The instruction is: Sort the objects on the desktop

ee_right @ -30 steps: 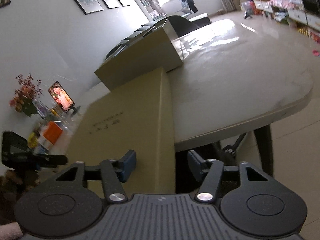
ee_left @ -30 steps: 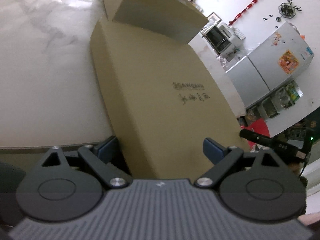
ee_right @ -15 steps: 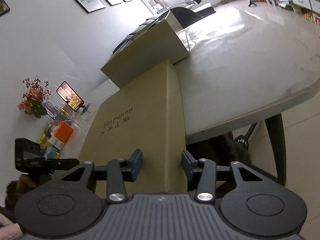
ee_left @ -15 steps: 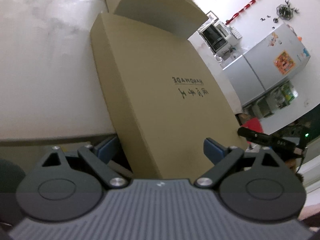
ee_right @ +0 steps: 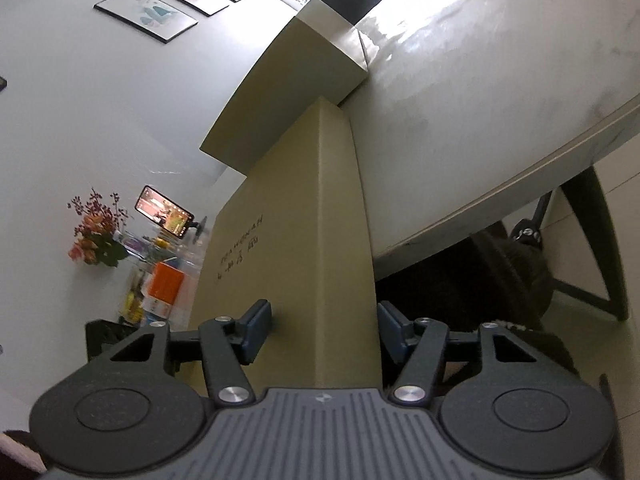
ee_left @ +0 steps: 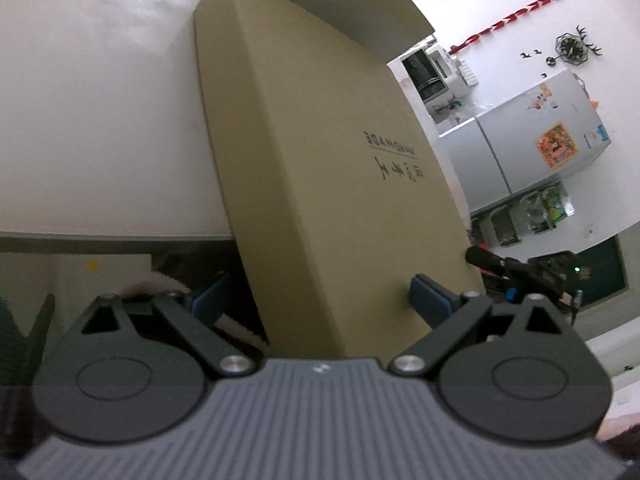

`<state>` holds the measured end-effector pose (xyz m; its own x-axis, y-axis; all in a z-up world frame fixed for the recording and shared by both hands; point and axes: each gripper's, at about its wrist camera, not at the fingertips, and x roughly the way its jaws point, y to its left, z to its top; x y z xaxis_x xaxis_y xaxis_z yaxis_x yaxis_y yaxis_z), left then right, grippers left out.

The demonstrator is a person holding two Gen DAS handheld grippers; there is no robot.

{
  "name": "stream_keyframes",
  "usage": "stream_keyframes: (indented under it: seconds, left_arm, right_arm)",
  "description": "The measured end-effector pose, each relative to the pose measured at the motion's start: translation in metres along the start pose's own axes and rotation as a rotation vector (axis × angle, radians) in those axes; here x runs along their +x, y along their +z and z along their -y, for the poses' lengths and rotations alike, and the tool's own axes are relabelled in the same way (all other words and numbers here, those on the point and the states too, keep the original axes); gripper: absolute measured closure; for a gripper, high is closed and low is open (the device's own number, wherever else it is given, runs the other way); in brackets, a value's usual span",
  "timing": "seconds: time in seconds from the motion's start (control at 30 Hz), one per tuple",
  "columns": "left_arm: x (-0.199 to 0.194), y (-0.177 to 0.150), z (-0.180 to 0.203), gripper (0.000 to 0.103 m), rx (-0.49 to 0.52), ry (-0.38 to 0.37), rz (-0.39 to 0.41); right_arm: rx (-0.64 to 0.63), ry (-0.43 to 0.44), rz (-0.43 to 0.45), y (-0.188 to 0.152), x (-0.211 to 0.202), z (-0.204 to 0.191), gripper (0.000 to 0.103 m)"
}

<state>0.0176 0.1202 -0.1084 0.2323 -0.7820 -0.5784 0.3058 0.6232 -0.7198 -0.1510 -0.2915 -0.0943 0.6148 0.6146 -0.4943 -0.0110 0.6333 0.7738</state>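
While the left wrist view looks along the left claw (ee_left: 320, 304), a flat tan cardboard box (ee_left: 332, 168) fills the middle of the frame, running from the lower centre up toward the top. Its near end sits between the two blue pads: the right pad (ee_left: 430, 300) lies against the box's printed top face near the lower right, while the left pad (ee_left: 210, 300) stands clear of the box's side wall, with a dark gap between them. So the left claw is apart, straddling the box end without clamping it. The box overhangs the edge of the white worktop (ee_left: 100, 120), which takes up the left half of the frame. A second, taller tan box (ee_left: 340, 4) stands behind it at the top. The right claw shows as a dark shape at the right edge, just beside the box's corner. A white fridge (ee_left: 532, 140) stands at the right.

From the right wrist view, the right claw (ee_right: 324, 328) straddles the other near corner of the same cardboard box (ee_right: 296, 240), which runs up the centre of the frame. Its jaws have just been opening, with the box between them; the right pad (ee_right: 394, 330) stands just beside the side wall, and whether the left pad (ee_right: 256, 330) touches the top face I cannot tell. The worktop (ee_right: 480, 120) spreads across the upper right, the taller box (ee_right: 288, 84) above the centre. Flowers (ee_right: 96, 236) stand at the left.
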Motion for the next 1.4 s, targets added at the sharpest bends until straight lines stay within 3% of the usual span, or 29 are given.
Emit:
stream_keyframes:
  seconds: [0.13,0.63,0.97,1.4]
  left_arm:
    - [0.0,-0.003,0.004,0.018,0.01,-0.025,0.004]
    - [-0.004,-0.001,0.004,0.016,0.026,-0.012,-0.002]
    - [0.001,0.002,0.011,0.014,0.024,0.01,0.011]
    - [-0.009,0.005,0.034,0.014,0.086,0.011,0.05]
  right_arm:
    - [0.007,0.005,-0.002,0.002,0.005,0.0,0.041]
    - [-0.012,-0.01,-0.012,-0.011,-0.006,-0.006,0.04]
    - [-0.012,0.016,0.032,-0.004,0.003,0.0,0.042]
    - [-0.001,0.01,0.097,-0.013,-0.018,-0.01,0.042]
